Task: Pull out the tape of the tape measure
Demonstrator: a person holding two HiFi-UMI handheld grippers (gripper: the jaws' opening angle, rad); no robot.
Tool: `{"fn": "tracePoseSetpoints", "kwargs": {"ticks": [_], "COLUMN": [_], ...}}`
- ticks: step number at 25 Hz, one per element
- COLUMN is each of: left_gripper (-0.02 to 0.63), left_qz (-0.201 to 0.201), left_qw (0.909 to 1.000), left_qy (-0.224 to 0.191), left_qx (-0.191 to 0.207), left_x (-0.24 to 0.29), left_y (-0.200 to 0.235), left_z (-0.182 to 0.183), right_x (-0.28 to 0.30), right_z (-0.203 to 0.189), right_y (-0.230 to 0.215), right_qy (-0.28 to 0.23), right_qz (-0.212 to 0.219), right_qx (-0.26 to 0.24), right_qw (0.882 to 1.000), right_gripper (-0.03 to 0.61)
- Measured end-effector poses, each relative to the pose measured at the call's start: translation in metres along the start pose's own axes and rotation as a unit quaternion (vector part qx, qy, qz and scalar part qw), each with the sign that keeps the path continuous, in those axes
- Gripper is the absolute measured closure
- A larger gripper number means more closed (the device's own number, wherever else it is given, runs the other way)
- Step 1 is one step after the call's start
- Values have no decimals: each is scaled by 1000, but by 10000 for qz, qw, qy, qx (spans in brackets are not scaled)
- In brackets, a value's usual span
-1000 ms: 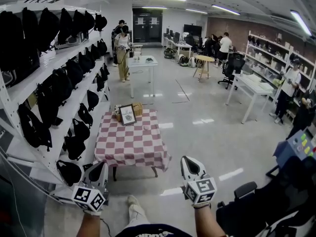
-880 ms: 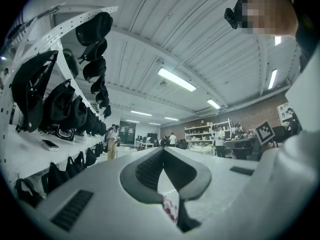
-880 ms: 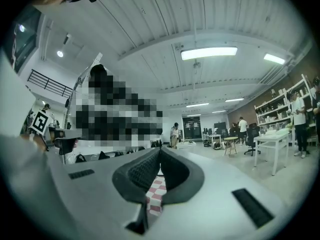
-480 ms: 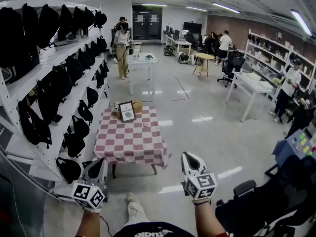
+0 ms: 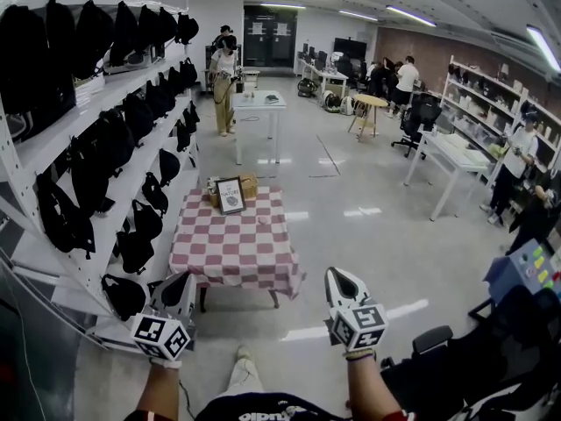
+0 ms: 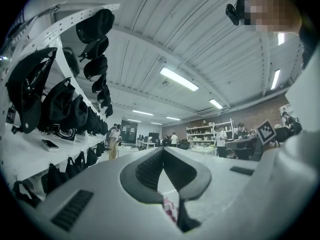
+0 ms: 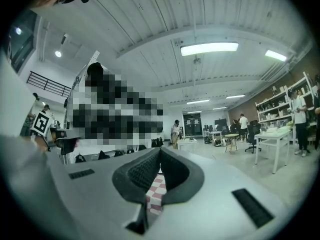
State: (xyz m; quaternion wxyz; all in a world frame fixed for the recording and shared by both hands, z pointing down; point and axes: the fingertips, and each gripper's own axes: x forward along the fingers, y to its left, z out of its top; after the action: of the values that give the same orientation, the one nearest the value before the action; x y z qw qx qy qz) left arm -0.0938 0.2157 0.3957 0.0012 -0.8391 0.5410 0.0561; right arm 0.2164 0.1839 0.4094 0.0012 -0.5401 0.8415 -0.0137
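A low table under a red-and-white checked cloth (image 5: 235, 251) stands ahead of me on the floor. One small pale object (image 5: 264, 221) lies on the cloth, too small to tell what it is. My left gripper (image 5: 181, 279) is held before the table's near left corner, level and apart from it, with its jaws together and nothing between them (image 6: 161, 150). The right gripper (image 5: 335, 274) hovers off the table's near right corner, also shut and empty (image 7: 160, 149). A strip of the checked cloth (image 7: 156, 191) shows below its pads.
A framed sign (image 5: 230, 196) and a small box (image 5: 244, 186) stand at the table's far end. White shelves with black bags (image 5: 105, 156) run along the left. A black chair (image 5: 456, 358) is at the near right. People and white tables (image 5: 259, 108) are farther back.
Only the head view has shifted slightly. Both grippers stay about where they were, still shut and empty.
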Motion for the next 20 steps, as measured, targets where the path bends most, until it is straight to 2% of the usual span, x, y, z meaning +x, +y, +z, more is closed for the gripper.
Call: {"fn": "tracePoseSetpoints", "kwargs": {"ticks": [10, 20], "left_gripper": [609, 609], "left_qz": [-53, -75], "left_qw": [9999, 9998], "left_qy": [118, 135], "left_qx": [-58, -154], "left_x": [46, 105], "left_y": [9, 36], "left_z": [-4, -10], "right_x": [42, 106], "right_z": [2, -4], "right_y": [-24, -35], "right_qy": [105, 252], "right_qz": [-54, 35], "right_qx": [-59, -35], "right_qw": [9999, 9997], "right_gripper": [584, 584]}}
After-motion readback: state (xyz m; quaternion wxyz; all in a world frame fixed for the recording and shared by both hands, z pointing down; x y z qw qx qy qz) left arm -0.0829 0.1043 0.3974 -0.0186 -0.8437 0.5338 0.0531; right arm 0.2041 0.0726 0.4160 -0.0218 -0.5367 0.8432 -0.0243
